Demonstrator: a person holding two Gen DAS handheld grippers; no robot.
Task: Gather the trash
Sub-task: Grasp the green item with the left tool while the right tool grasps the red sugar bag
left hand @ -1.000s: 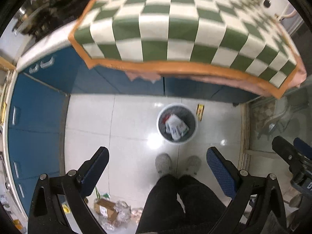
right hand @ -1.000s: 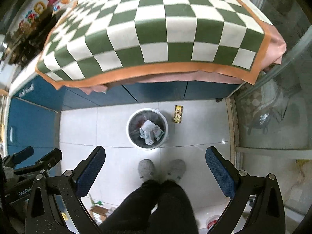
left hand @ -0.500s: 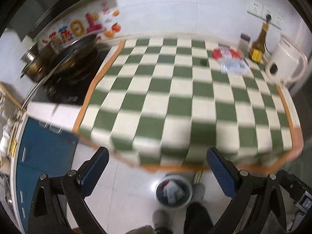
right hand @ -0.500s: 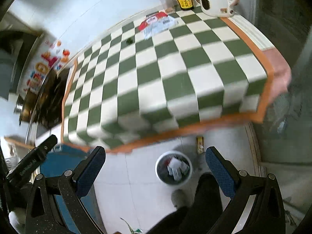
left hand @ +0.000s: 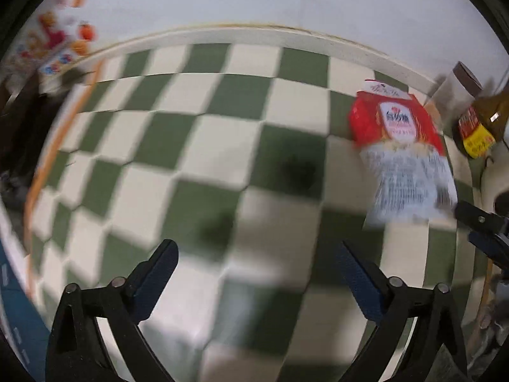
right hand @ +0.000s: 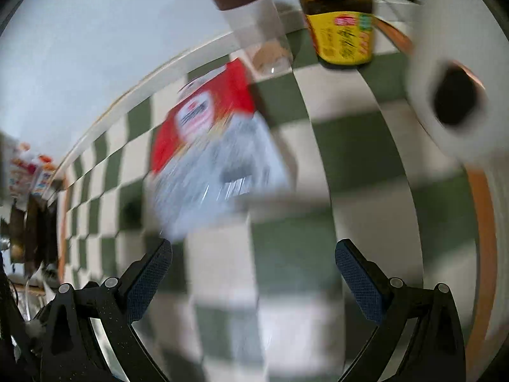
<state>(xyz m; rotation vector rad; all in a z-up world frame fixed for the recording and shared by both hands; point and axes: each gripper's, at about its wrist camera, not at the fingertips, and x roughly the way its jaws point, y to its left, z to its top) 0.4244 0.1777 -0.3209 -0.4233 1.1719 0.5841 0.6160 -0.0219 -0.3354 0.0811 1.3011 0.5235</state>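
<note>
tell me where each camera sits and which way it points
Left wrist: on the left gripper, looking down over the checked cloth; its own open fingers show, the right gripper at the right edge.
Right wrist: on the right gripper, facing the red and white packet, jar, sauce bottle; its open fingers show.
Shared: packet, jar, bottle, cloth.

No text legible: red-and-white plastic packet (left hand: 397,146) (right hand: 210,146) bears a white oval logo and grey print, both blurred; brown glass bottle (right hand: 340,22) (left hand: 480,124) carries a yellow label with dark characters and a red mark, unreadable.
</note>
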